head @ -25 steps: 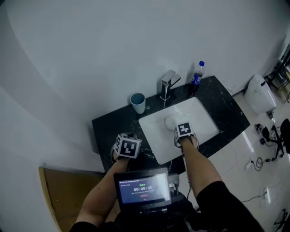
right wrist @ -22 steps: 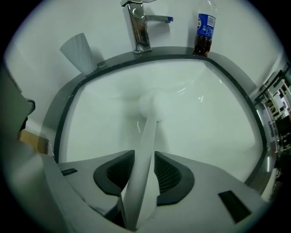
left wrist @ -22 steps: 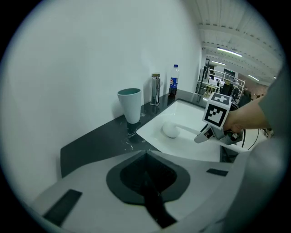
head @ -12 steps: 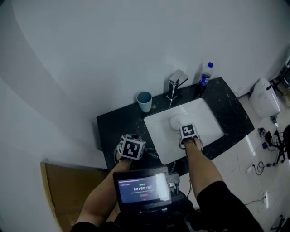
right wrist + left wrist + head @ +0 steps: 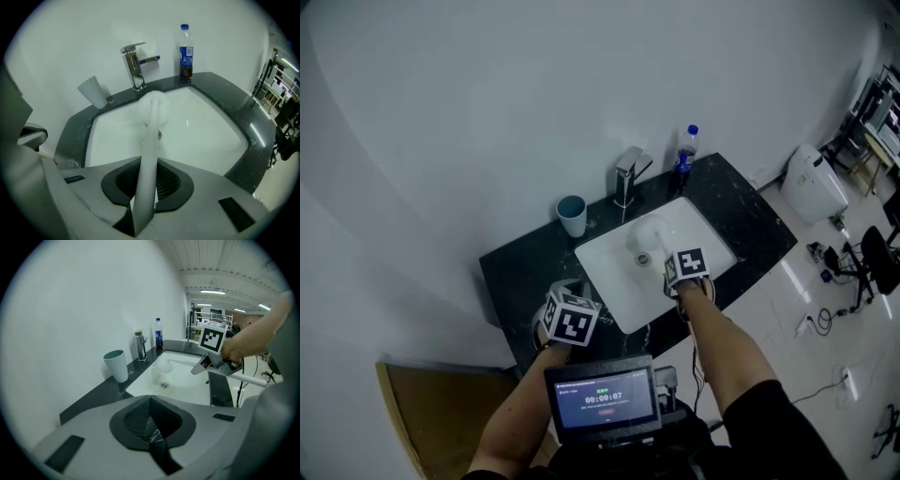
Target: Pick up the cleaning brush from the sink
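Right gripper view: with right claw (image 5: 145, 197) closing on the handle of the brush (image 5: 153, 107), head over the sink (image 5: 211, 126), lift straight up, clear of the faucet (image 5: 136, 65); keep shut, empty left claw (image 5: 152, 427) aside.

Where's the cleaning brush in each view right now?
Head view: cleaning brush near centre, over the sink.
Left gripper view: brush at centre, head over the sink.
Right gripper view: brush at centre, handle rising from the bottom edge.
Shared landmark: the faucet behind the sink.
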